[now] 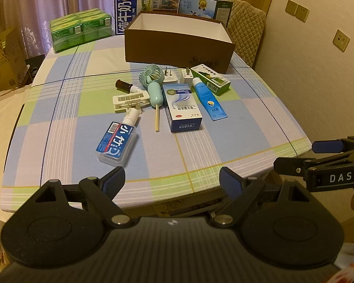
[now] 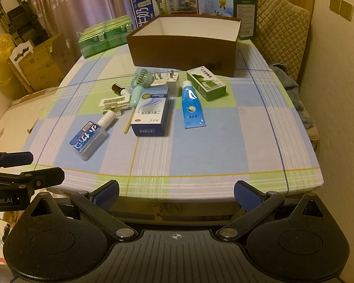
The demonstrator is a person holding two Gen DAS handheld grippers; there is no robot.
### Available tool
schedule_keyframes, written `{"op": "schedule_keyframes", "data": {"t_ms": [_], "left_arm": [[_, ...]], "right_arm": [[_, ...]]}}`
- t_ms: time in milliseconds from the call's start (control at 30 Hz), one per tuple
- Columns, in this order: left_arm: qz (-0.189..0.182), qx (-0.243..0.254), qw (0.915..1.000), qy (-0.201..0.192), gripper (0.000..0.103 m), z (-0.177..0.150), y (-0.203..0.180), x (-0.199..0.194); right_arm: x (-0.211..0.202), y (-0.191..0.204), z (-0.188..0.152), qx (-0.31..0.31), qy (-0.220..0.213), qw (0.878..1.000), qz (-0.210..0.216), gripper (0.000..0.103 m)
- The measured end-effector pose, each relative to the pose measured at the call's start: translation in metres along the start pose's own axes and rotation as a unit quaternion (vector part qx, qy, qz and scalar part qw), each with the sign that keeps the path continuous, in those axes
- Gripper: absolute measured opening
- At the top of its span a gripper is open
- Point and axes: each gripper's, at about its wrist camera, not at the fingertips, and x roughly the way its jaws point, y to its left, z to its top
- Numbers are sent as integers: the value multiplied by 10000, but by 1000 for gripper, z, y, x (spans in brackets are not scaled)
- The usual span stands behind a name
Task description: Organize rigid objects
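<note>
Several small items lie in a cluster mid-table: a clear floss case with blue label (image 1: 117, 143) (image 2: 88, 139), a blue-and-white carton (image 1: 183, 107) (image 2: 151, 114), a blue tube (image 1: 208, 99) (image 2: 191, 105), a green carton (image 1: 210, 78) (image 2: 205, 83), a mint hand fan (image 1: 153, 82) (image 2: 139, 85), a white clip (image 1: 131, 100), two white plug adapters (image 1: 170, 74) and a brown vial (image 1: 124, 85). Behind them stands an open brown box (image 1: 177, 47) (image 2: 184, 47). My left gripper (image 1: 172, 184) and right gripper (image 2: 175, 193) hang open and empty over the table's near edge.
Green packs (image 1: 80, 29) and two milk cartons (image 1: 148, 4) stand along the far edge of the checked tablecloth (image 1: 236, 136). A quilted chair (image 2: 280, 23) sits at the far right by the wall. Cardboard boxes (image 2: 40, 66) stand on the floor to the left.
</note>
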Motion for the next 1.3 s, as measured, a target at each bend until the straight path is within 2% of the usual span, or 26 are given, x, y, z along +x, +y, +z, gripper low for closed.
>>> {"op": "schedule_keyframes", "data": {"t_ms": [1300], "left_arm": [[32,-21,10000,17,84,2,0,2]], "right_arm": [[1,0,4,-4,-20,10000,14,101]]}}
